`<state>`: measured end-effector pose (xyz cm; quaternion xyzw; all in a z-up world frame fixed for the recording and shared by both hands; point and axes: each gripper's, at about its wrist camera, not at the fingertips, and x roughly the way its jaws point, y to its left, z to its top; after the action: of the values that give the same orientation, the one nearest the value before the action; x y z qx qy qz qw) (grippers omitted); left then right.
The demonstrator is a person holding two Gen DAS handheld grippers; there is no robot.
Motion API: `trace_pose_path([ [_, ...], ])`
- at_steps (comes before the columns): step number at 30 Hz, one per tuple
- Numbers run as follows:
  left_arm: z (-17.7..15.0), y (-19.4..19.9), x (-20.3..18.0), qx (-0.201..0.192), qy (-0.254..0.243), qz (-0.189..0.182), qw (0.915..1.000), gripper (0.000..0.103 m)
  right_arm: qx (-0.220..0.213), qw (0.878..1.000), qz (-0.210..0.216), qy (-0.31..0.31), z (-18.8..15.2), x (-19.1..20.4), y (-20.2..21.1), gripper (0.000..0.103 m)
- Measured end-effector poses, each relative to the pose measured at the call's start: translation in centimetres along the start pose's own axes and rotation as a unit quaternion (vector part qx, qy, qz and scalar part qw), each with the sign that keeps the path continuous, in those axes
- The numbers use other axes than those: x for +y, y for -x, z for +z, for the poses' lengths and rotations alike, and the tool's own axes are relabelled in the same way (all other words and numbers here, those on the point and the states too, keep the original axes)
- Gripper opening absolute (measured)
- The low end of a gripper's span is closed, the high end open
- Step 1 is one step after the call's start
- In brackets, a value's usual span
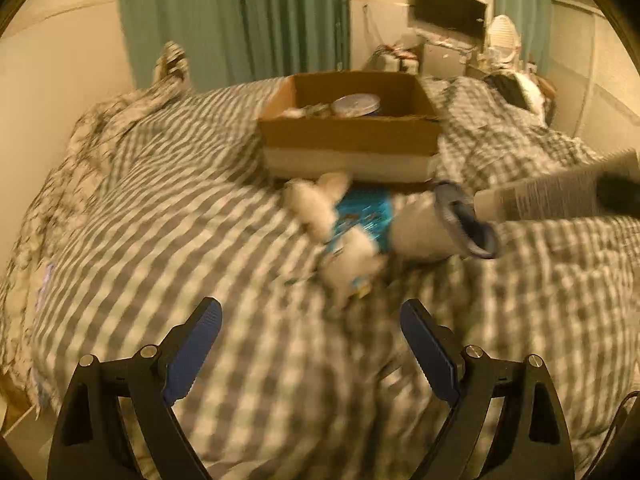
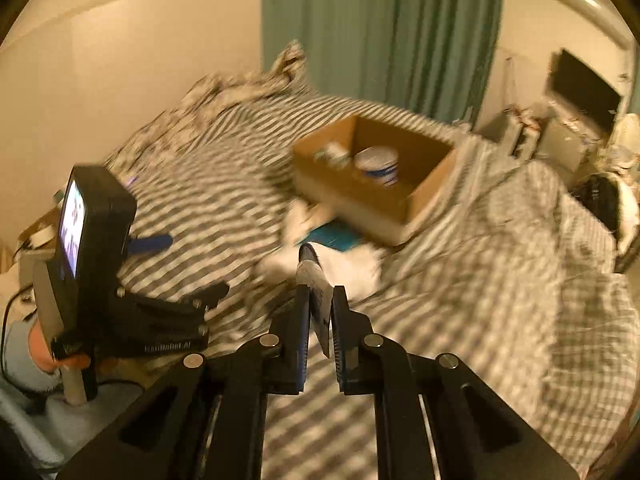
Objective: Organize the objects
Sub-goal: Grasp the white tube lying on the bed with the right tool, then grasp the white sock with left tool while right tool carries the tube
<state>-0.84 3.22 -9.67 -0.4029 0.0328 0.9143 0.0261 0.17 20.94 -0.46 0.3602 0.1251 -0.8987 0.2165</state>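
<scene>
An open cardboard box (image 1: 352,136) sits on the checkered bed and holds a round tin (image 1: 356,105) and small items; it also shows in the right wrist view (image 2: 420,204). A white plush toy in a blue outfit (image 1: 352,224) lies just in front of the box, blurred. My left gripper (image 1: 310,316) is open and empty, short of the toy. My right gripper (image 2: 320,304) is shut on a flat grey tube with a dark cap (image 2: 316,280), held above the bed near the toy (image 2: 352,264). The tube also shows at the right of the left wrist view (image 1: 520,200).
The grey-and-white checkered duvet (image 1: 200,240) covers the bed, rumpled at the back and right. Green curtains (image 1: 240,20) hang behind. A cluttered desk with a monitor (image 1: 448,8) stands at the far right. The left gripper's body with its screen (image 2: 84,240) shows in the right wrist view.
</scene>
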Motion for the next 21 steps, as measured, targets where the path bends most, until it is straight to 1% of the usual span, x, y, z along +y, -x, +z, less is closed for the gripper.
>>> trace_pose_path([
  [4,1.9,-0.8,-3.0,-0.015,-0.023,-0.035,0.9990,0.093,-0.011,0.999,-0.041,-0.020,0.3,-2.3,1.0,0.010],
  [7,2.7,-1.8,-5.2,-0.015,-0.043,-0.055,0.9975,0.093,-0.013,0.997,-0.071,-0.032,0.2,-4.0,1.4,0.010],
  [11,3.2,-4.1,-7.8,0.001,-0.069,-0.081,0.9943,0.093,-0.008,0.996,-0.075,-0.047,-0.1,-5.5,1.1,0.010],
  [13,3.1,-5.4,-8.5,0.015,-0.073,-0.083,0.9937,0.091,-0.007,0.996,-0.073,-0.049,-0.3,-5.8,0.7,0.010],
  [14,3.2,-6.2,-8.5,0.021,-0.071,-0.087,0.9934,0.082,-0.007,0.996,-0.073,-0.050,-0.3,-5.9,0.6,0.010],
  [15,3.3,-6.5,-8.5,0.024,-0.069,-0.090,0.9933,0.064,-0.008,0.996,-0.073,-0.050,-0.3,-5.9,0.6,0.010],
  [16,3.3,-6.9,-8.4,0.030,-0.065,-0.095,0.9928,0.052,-0.009,0.996,-0.072,-0.051,-0.4,-5.9,0.6,0.010],
  [17,3.4,-7.3,-8.3,0.040,-0.063,-0.109,0.9913,0.042,-0.010,0.996,-0.071,-0.051,-0.4,-5.9,0.6,0.010],
  [19,3.5,-7.0,-7.9,0.038,-0.059,-0.115,0.9908,0.036,-0.013,0.996,-0.070,-0.051,-0.2,-6.0,0.7,0.010],
  [21,3.9,-6.2,-7.7,0.028,-0.065,-0.111,0.9913,0.033,-0.018,0.996,-0.069,-0.052,0.0,-6.1,0.8,0.010],
])
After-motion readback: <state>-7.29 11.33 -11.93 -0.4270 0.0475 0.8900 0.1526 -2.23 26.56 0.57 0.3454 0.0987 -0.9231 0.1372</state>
